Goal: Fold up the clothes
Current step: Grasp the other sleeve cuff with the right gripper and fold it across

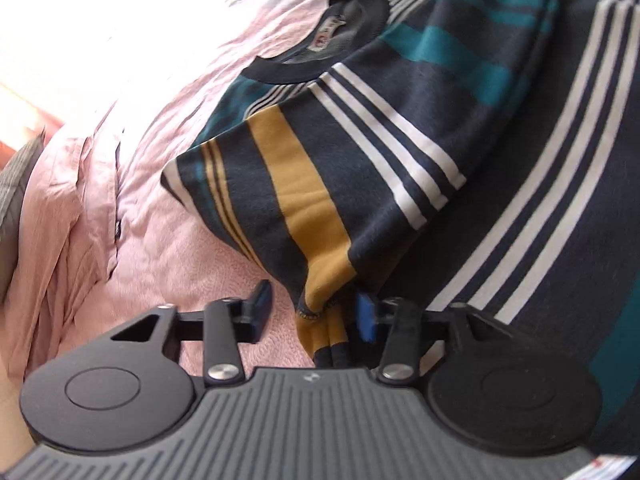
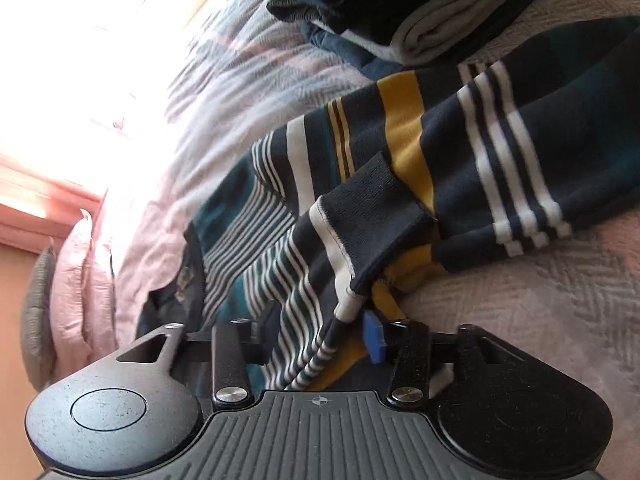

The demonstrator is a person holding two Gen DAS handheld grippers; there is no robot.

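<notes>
The striped sweater lies on the bed, filling the centre and right of the frame; the left gripper has fingers apart around its hem; the right gripper looks half-open around folded cloth, one finger hidden; both should close fully before lifting, I think.

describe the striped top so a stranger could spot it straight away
Start from the pink quilted bedspread covering the bed. The striped sweater lies spread across it, its dark round collar showing. Unlike the plain folded clothes stacked beside it, it carries navy, teal, white and mustard bands.
</notes>
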